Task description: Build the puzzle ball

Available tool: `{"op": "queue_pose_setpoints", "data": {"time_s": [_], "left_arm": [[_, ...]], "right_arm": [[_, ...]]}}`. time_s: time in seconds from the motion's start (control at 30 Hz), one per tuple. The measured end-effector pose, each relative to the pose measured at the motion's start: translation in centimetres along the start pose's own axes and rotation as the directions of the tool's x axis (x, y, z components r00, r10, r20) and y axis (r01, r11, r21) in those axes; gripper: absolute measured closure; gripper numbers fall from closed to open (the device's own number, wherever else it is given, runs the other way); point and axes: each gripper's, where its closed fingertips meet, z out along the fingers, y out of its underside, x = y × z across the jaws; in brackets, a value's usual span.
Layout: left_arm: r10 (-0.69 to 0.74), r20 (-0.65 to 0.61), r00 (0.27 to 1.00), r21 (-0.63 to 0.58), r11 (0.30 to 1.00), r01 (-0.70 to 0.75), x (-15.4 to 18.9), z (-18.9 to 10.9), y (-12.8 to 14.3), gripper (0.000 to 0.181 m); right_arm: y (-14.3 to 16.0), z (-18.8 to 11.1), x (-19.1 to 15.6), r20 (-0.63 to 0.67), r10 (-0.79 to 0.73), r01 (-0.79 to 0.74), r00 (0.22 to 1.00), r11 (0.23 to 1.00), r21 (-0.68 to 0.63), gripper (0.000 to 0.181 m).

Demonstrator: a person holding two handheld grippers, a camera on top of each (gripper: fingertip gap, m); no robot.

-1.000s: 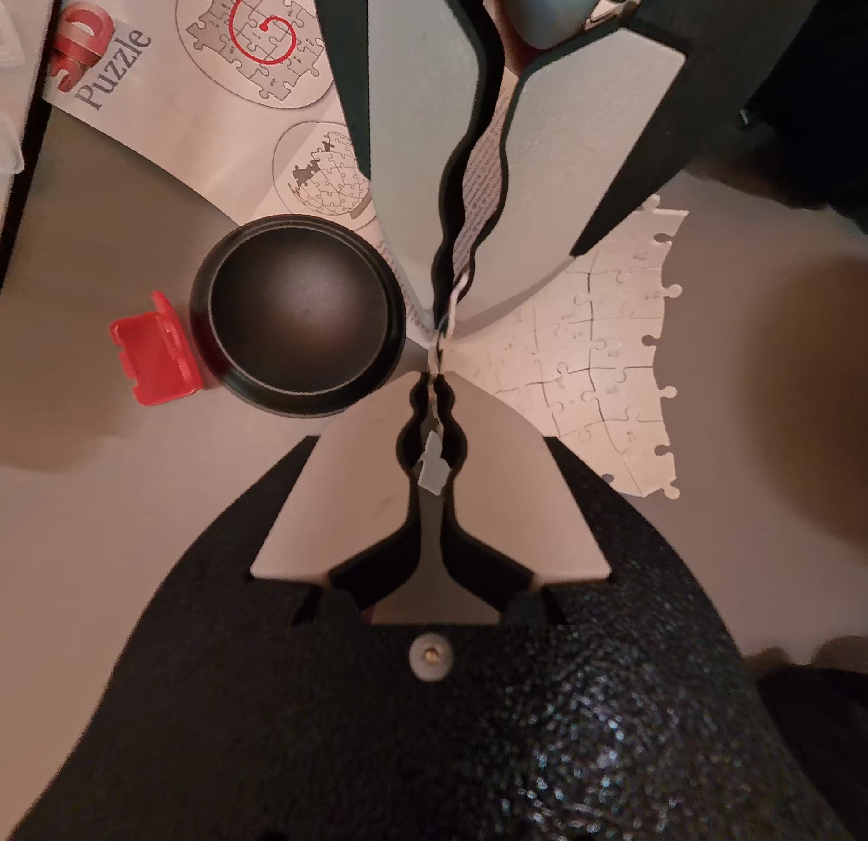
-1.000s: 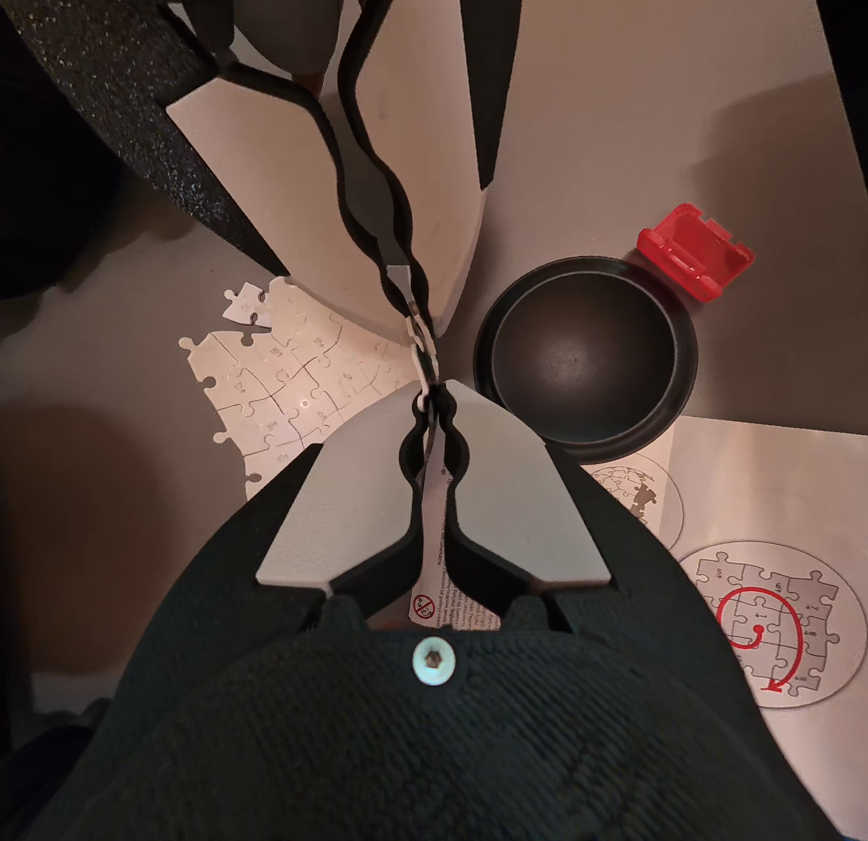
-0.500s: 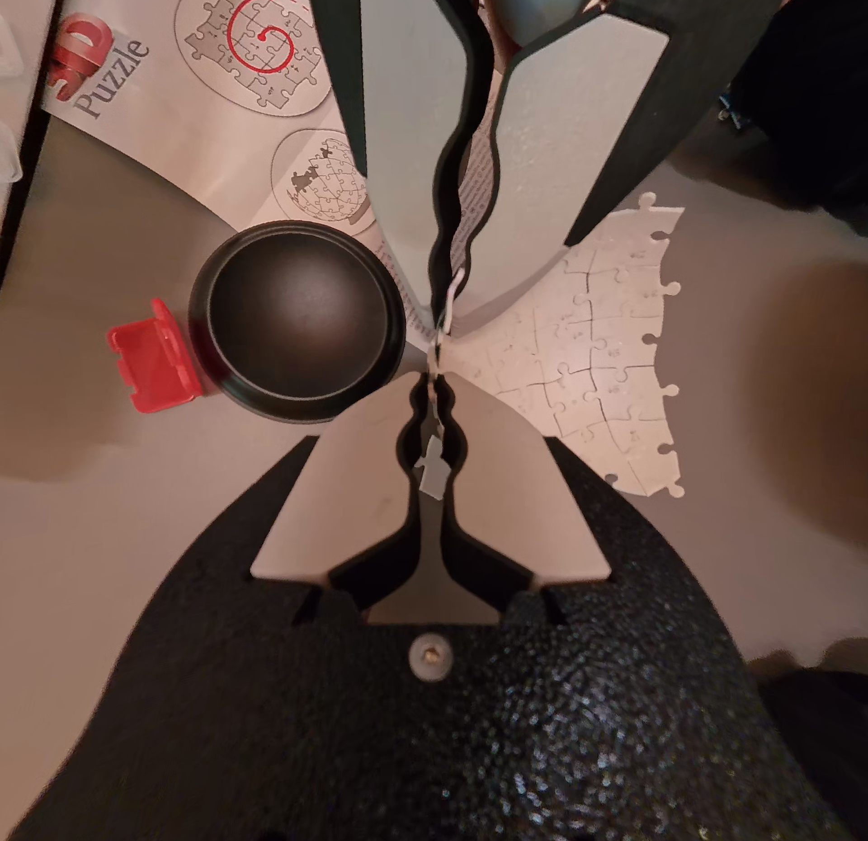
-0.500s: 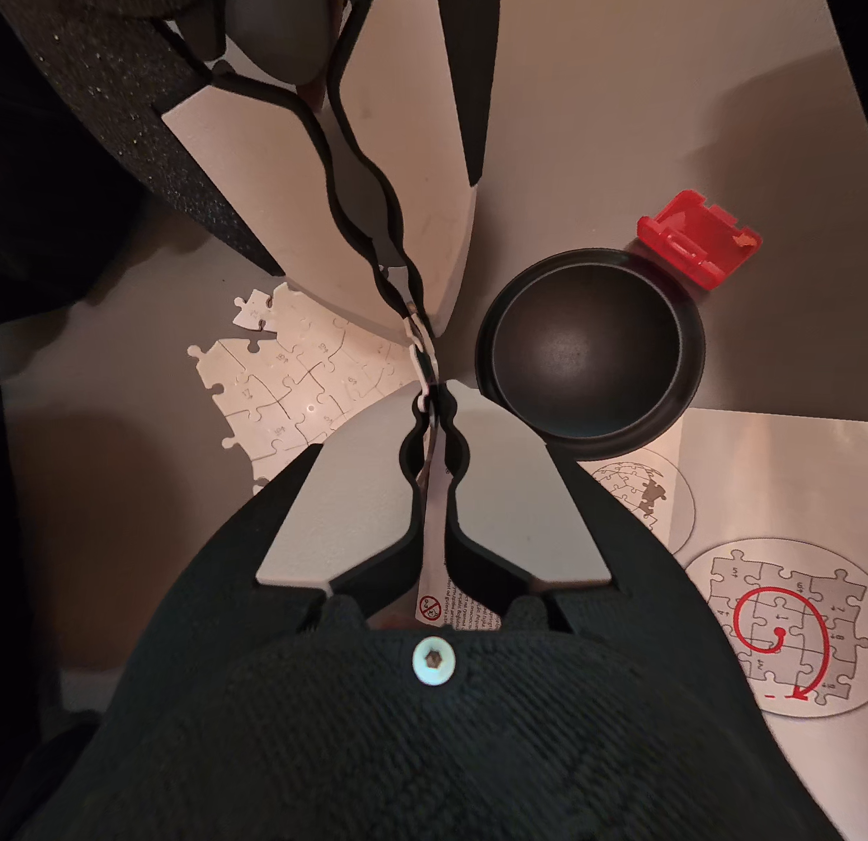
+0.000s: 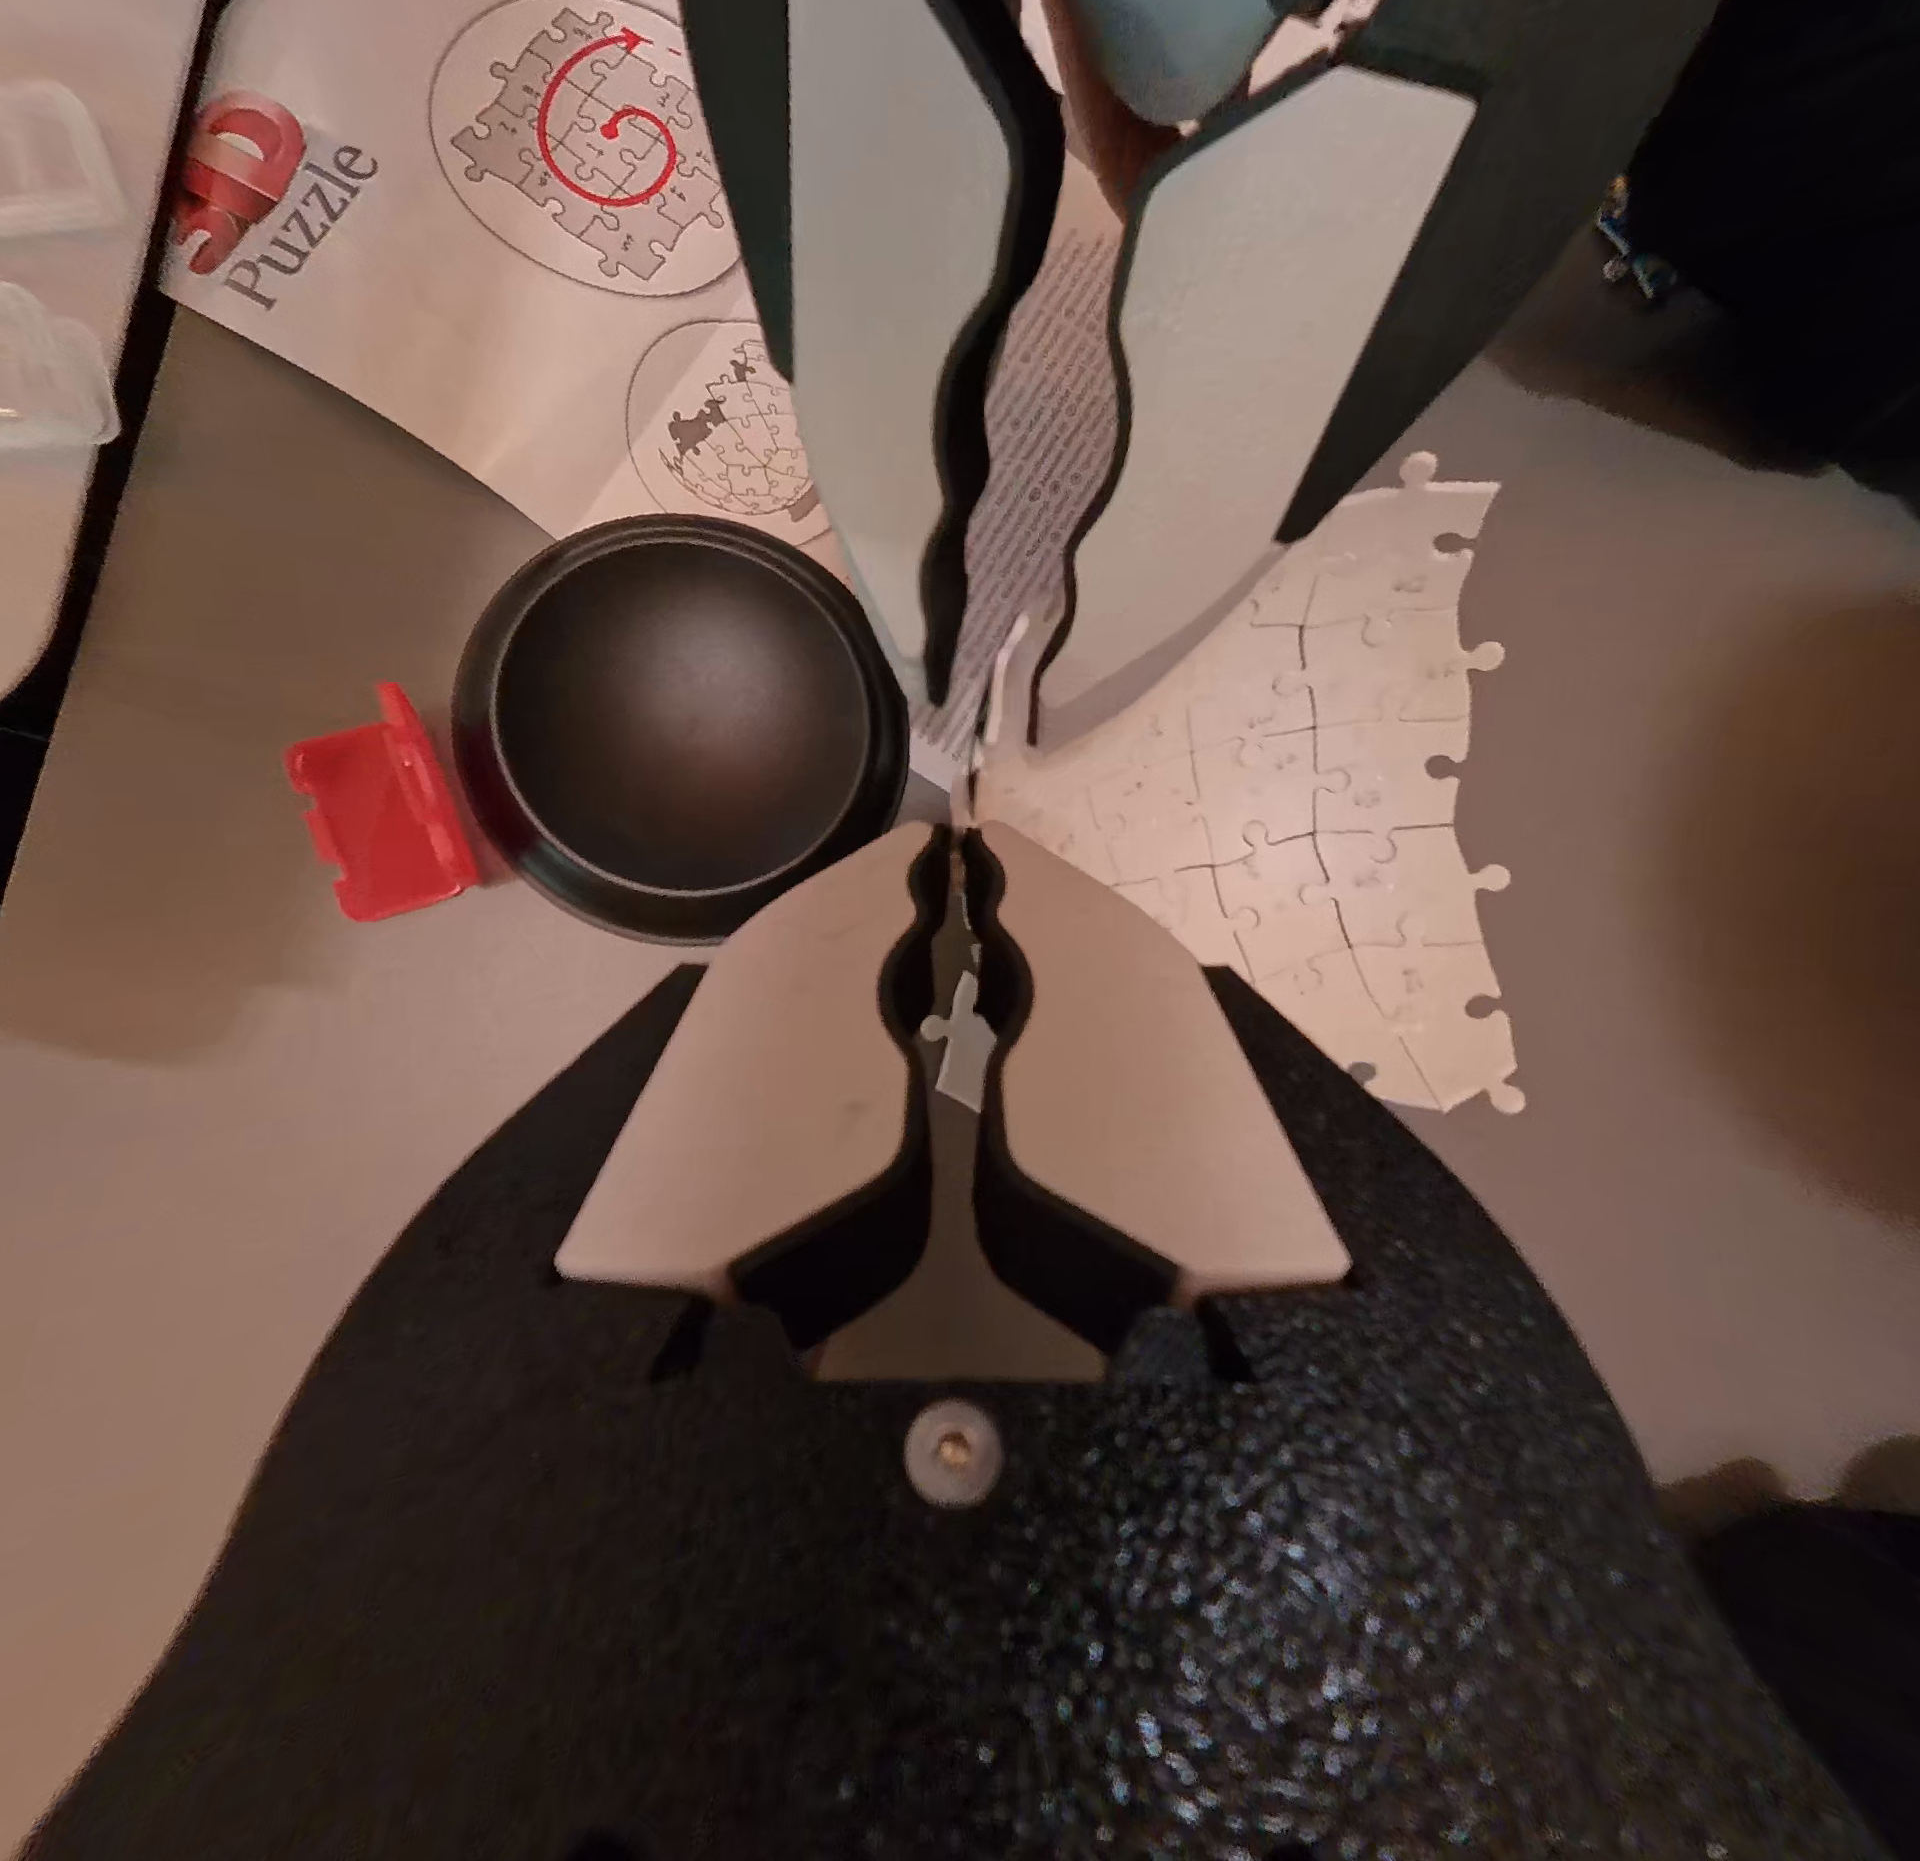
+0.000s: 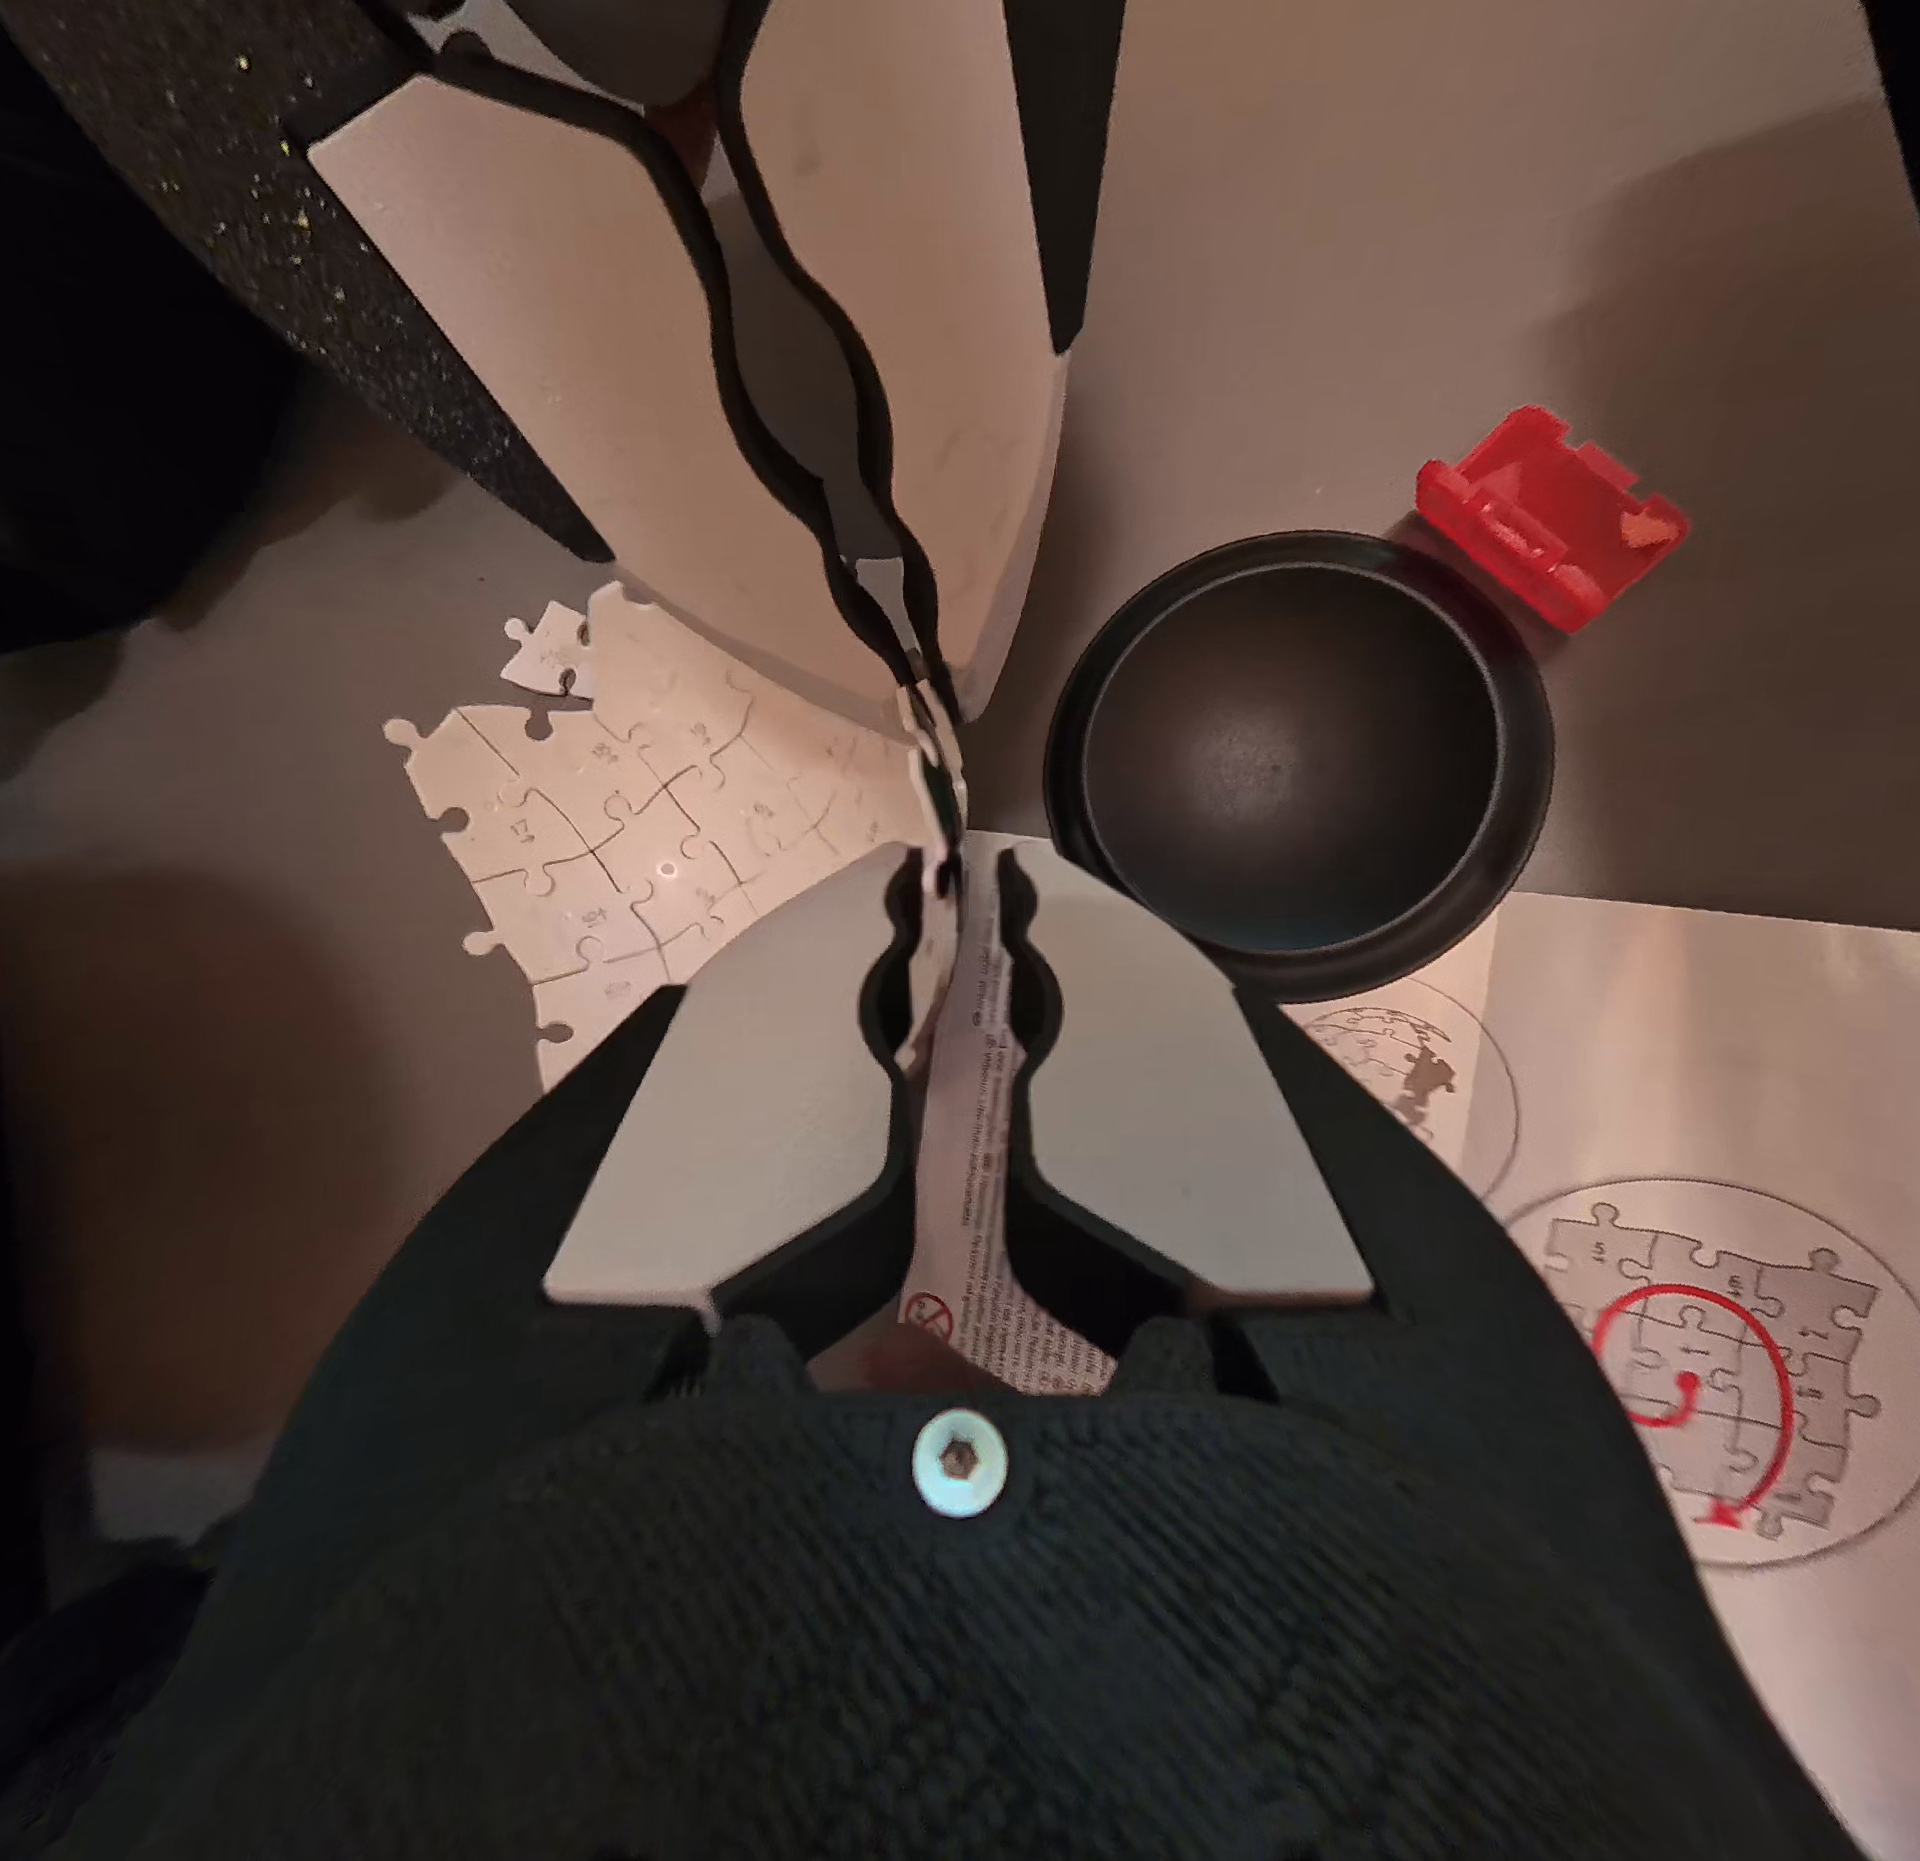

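My left gripper (image 5: 958, 840) is shut on a small white puzzle piece (image 5: 961, 1042), held on edge between its fingers. My right gripper (image 6: 963, 861) faces it tip to tip with its jaws a little apart. A second white piece (image 6: 935, 928) lies against the right gripper's left finger and meets the left gripper's piece (image 6: 925, 715). Both grippers hover above the table. Below them lies a flat assembled fan of white pieces (image 5: 1351, 772), also in the right wrist view (image 6: 623, 824). The left gripper (image 6: 930, 699) and right gripper (image 5: 982, 705) each show in the other's view.
A black bowl-shaped stand (image 5: 681, 731) sits beside the grippers, with a red plastic part (image 5: 379, 803) against it. A printed instruction sheet (image 5: 436, 253) lies under and behind the stand. One loose piece (image 6: 545, 653) lies at the fan's edge. A clear plastic tray (image 5: 42, 149) is at the left edge. Less than 4 cm separates the two grippers' tips.
My right gripper's jaws have parted slightly; they were closed on the piece before. My left gripper stays shut on its piece. Both have hardly moved.
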Motion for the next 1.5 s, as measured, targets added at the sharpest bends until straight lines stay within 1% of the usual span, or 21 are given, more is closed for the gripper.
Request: {"op": "queue_pose_setpoints", "data": {"time_s": [0.03,0.1,0.17,0.23,0.4,0.5,0.63,0.83,1.1,1.5], "left_arm": [[0.003,0.005,1.0,-0.002,1.0,-0.003,0.0,0.0,0.0,0.179],[0.006,0.007,1.0,0.0,1.0,-0.006,0.1,-0.1,-0.2,0.179],[0.015,0.018,1.0,-0.006,1.0,-0.015,0.0,-0.1,-0.2,0.179],[0.014,0.023,1.0,-0.007,1.0,-0.014,0.0,-0.1,-0.2,0.179],[0.011,0.018,1.0,0.002,1.0,-0.011,-0.1,-0.2,-0.2,0.179],[0.003,0.013,1.0,0.003,1.0,-0.003,-0.1,-0.1,-0.2,0.179],[0.007,0.004,1.0,0.003,1.0,-0.007,0.0,0.1,-0.2,0.179],[0.01,-0.007,1.0,0.013,1.0,-0.01,0.2,0.1,-0.3,0.179],[-0.007,-0.028,1.0,0.029,1.0,0.008,0.2,0.2,-0.4,0.179],[-0.012,-0.016,1.0,0.031,0.999,0.013,0.1,0.3,-0.6,0.18]], "right_arm": [[-0.1,-0.2,0.2,-0.019,-0.016,0.016,1.0,1.0,0.007,0.163],[-0.7,-0.5,0.2,-0.037,-0.049,0.051,0.998,0.998,0.037,0.162],[-1.4,-0.7,0.1,-0.045,-0.09,0.093,0.995,0.993,0.07,0.169],[-1.5,-0.8,-0.2,-0.039,-0.125,0.128,0.991,0.989,0.072,0.177],[-1.8,-0.8,-0.2,-0.066,-0.178,0.182,0.982,0.981,0.07,0.177],[-1.7,-0.7,0.0,-0.079,-0.168,0.173,0.983,0.983,0.061,0.178],[-1.4,-0.7,-0.1,-0.098,-0.166,0.168,0.981,0.986,0.014,0.178],[-1.2,-0.9,-0.2,-0.107,-0.154,0.154,0.982,0.988,-0.009,0.178],[-1.1,-0.9,-0.1,-0.105,-0.168,0.168,0.98,0.986,-0.009,0.178],[-0.9,-0.8,0.0,-0.103,-0.126,0.126,0.987,0.992,-0.012,0.178]]}}
